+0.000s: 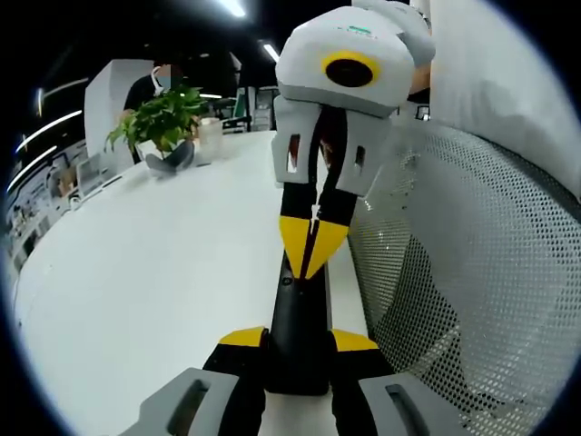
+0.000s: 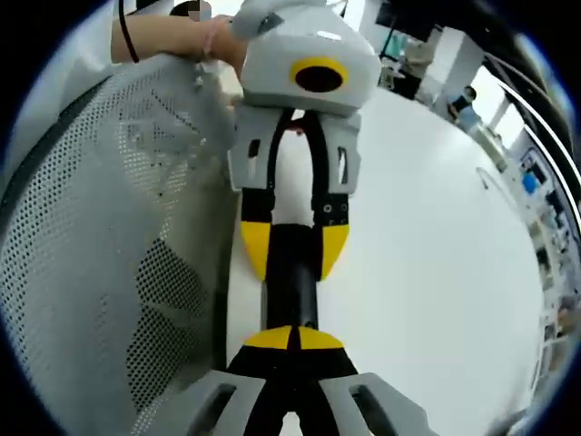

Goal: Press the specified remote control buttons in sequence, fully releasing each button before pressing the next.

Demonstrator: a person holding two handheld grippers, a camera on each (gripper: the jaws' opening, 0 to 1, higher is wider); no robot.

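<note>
A slim black remote control is clamped by its sides between the yellow-tipped jaws of my left gripper, held over the white table. My right gripper comes in from the far side with its yellow tips shut together, and they rest on the remote's top face. In the right gripper view the same shut tips of my right gripper sit on the remote. Beyond them the left gripper grips its far end. The buttons are hidden under the tips.
A grey mesh chair back stands right beside the grippers, also seen in the right gripper view. A potted plant and a pale cup stand at the table's far end. A person's hand holds the left gripper.
</note>
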